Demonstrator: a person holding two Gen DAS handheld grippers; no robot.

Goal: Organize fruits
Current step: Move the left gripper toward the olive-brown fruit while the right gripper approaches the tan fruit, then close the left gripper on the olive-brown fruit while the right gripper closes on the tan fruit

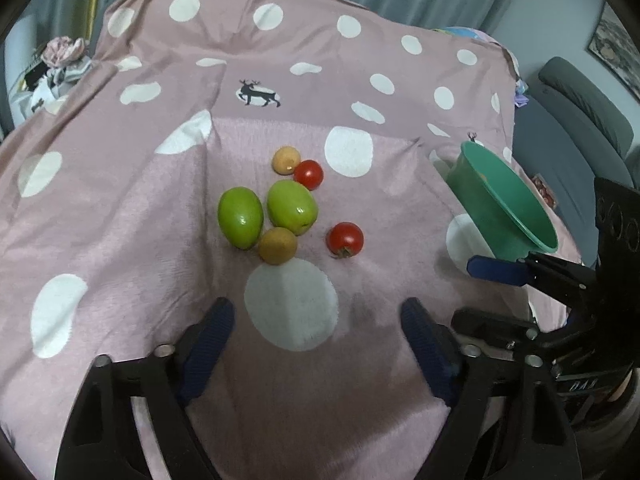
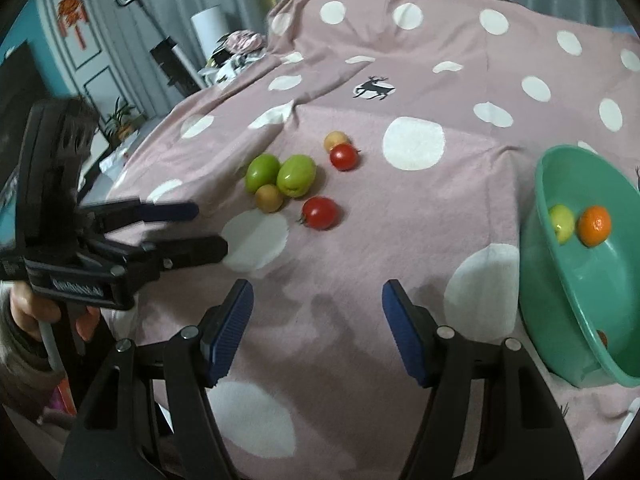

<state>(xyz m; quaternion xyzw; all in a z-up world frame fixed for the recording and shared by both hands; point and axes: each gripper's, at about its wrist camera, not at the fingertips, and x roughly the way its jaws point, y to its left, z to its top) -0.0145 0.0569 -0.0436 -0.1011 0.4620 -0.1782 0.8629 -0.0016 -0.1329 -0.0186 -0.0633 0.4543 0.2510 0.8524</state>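
Observation:
Several fruits lie on the pink dotted cloth (image 1: 120, 208): two green fruits (image 1: 240, 217) (image 1: 292, 207), two brown fruits (image 1: 277, 245) (image 1: 286, 160) and two red tomatoes (image 1: 345, 239) (image 1: 308, 174). The nearer tomato also shows in the right wrist view (image 2: 320, 212). A green bowl (image 2: 560, 280) at the right holds an orange (image 2: 595, 225) and a green fruit (image 2: 561, 223). My left gripper (image 1: 318, 314) is open and empty, short of the fruits. My right gripper (image 2: 318, 300) is open and empty, left of the bowl (image 1: 504, 200).
The cloth rises in folds at the back. A grey chair (image 1: 576, 120) stands to the right of the table. A lamp (image 2: 208, 28) and clutter stand at the far left. The left gripper's body (image 2: 100, 248) shows in the right wrist view.

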